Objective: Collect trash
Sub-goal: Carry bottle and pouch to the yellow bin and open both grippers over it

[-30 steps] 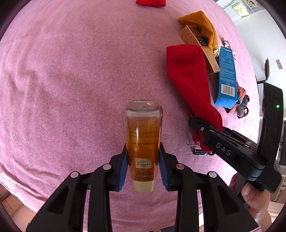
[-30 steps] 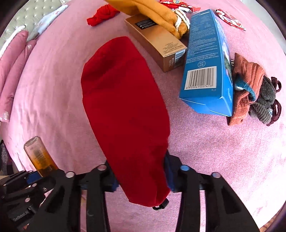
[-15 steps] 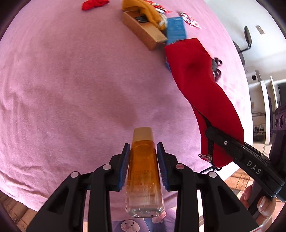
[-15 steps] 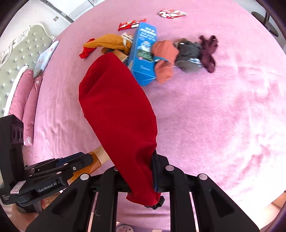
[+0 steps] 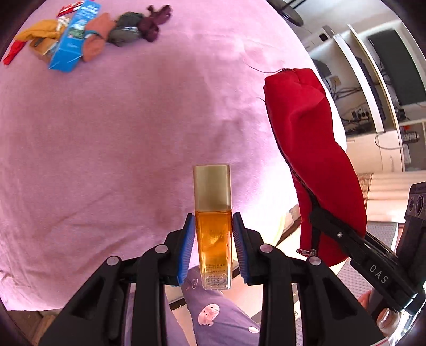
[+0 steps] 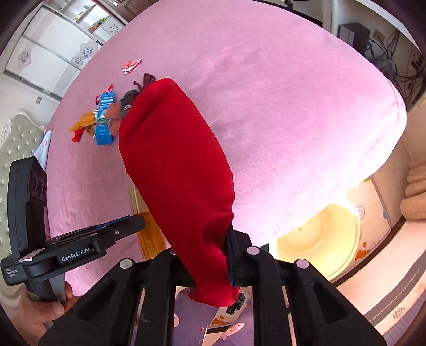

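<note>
My left gripper is shut on an amber bottle with a gold cap, held upright above the near edge of the pink bed. My right gripper is shut on a red zip pouch, which stands up from the fingers; the pouch also shows at the right of the left wrist view. The bottle shows partly behind the pouch in the right wrist view. A blue carton and red wrappers lie far back on the bed.
A pile of socks and cloths lies beside the blue carton, with a brown box. A pale yellow bin stands on the floor past the bed's edge at the right. Shelves and cables fill the right background.
Both grippers have drawn back from the pile toward the bed's near edge, carrying the bottle and the pouch. The pile is now far away and the yellow bin has come into view.
</note>
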The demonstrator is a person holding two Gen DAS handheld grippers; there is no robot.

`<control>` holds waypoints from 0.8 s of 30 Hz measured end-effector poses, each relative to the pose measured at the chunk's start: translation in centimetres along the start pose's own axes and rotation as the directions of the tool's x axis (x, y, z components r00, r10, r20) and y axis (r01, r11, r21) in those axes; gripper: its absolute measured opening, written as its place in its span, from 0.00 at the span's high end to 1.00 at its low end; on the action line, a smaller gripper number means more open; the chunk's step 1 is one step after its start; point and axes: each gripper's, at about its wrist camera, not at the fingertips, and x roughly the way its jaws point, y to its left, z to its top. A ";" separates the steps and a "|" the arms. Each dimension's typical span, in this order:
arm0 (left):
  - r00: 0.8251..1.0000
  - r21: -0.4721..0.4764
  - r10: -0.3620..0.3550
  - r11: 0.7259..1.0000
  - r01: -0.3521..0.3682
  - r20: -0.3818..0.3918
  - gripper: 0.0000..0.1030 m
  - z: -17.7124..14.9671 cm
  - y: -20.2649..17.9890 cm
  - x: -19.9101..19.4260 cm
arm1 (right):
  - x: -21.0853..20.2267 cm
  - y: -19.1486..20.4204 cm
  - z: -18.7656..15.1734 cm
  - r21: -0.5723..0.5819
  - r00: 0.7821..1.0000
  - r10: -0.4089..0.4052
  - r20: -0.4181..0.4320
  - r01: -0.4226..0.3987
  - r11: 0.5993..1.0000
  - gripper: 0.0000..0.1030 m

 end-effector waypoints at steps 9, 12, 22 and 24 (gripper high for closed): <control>0.990 0.224 -0.007 0.974 0.038 -0.137 0.88 -3.4 -11.5 6.1 | -2.1 -13.3 -6.7 0.258 0.998 -0.059 -0.015 0.061 0.964 0.86; 0.986 0.299 0.007 0.953 0.044 -0.166 0.88 -5.2 -15.1 8.2 | -1.5 -16.3 -8.4 0.324 0.997 -0.065 -0.040 0.074 0.943 0.85; 0.971 0.376 0.090 0.927 -0.001 -0.220 0.82 -6.4 -18.1 12.7 | -1.8 -21.0 -10.8 0.425 0.997 -0.065 -0.042 0.077 0.902 0.50; 0.970 0.375 0.097 0.927 -0.006 -0.225 0.82 -6.0 -18.5 13.2 | -2.1 -21.0 -10.7 0.423 0.997 -0.063 -0.033 0.071 0.903 0.50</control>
